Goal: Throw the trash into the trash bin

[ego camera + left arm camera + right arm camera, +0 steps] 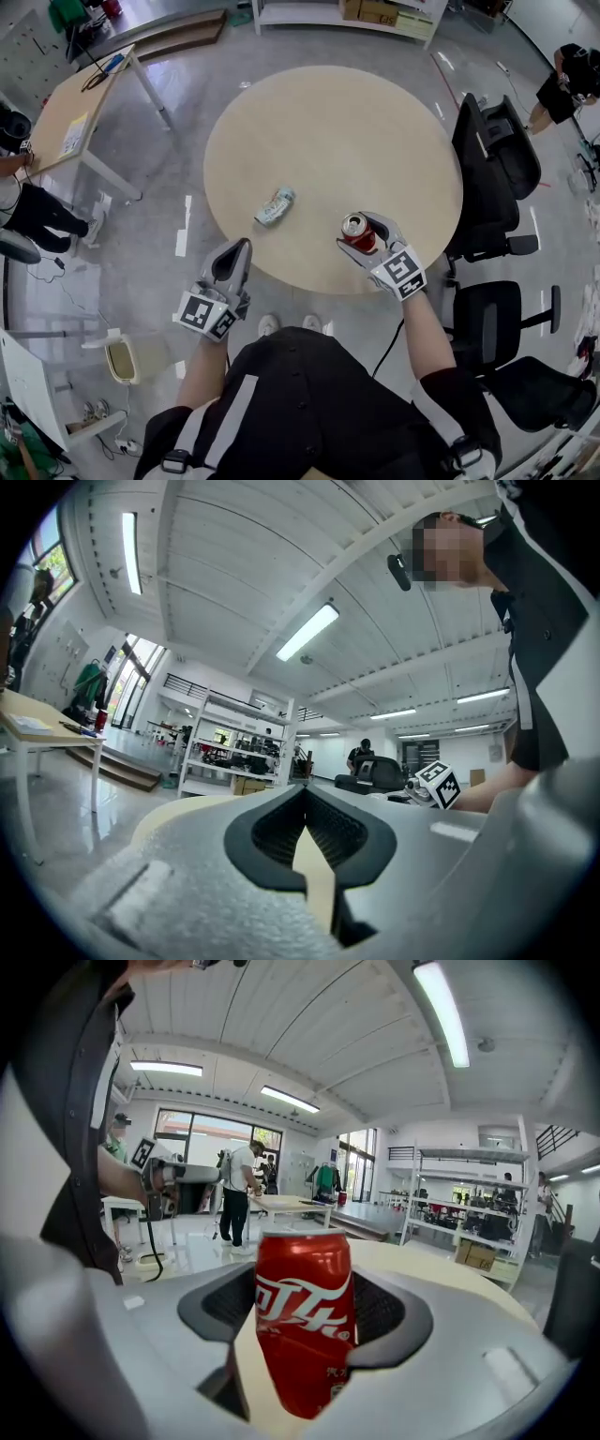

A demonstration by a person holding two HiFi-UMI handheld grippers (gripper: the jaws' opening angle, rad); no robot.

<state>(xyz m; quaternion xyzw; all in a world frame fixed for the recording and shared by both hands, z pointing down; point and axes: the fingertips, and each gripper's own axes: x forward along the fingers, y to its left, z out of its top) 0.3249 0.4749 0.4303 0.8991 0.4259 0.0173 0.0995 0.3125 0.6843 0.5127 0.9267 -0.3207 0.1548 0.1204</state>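
Note:
My right gripper [360, 232] is shut on an upright red soda can [356, 229], lifted above the near edge of the round beige table [375, 131]. In the right gripper view the red can [305, 1321] stands between the two jaws, with the pads pressed against its sides. A crumpled white-and-green can [275, 205] lies on its side on the table, left of the red one. My left gripper [238, 247] hovers by the table's near-left edge with its jaws together and nothing in them [305, 797]. A small beige bin [112, 362] stands on the floor at the lower left.
Two black office chairs [494, 173] [502, 319] stand to the right of the table. A wooden desk [67, 120] stands at the upper left, with a seated person [33, 214] beside it. Another person [570, 82] is at the far right. Shelving [347, 11] lines the back.

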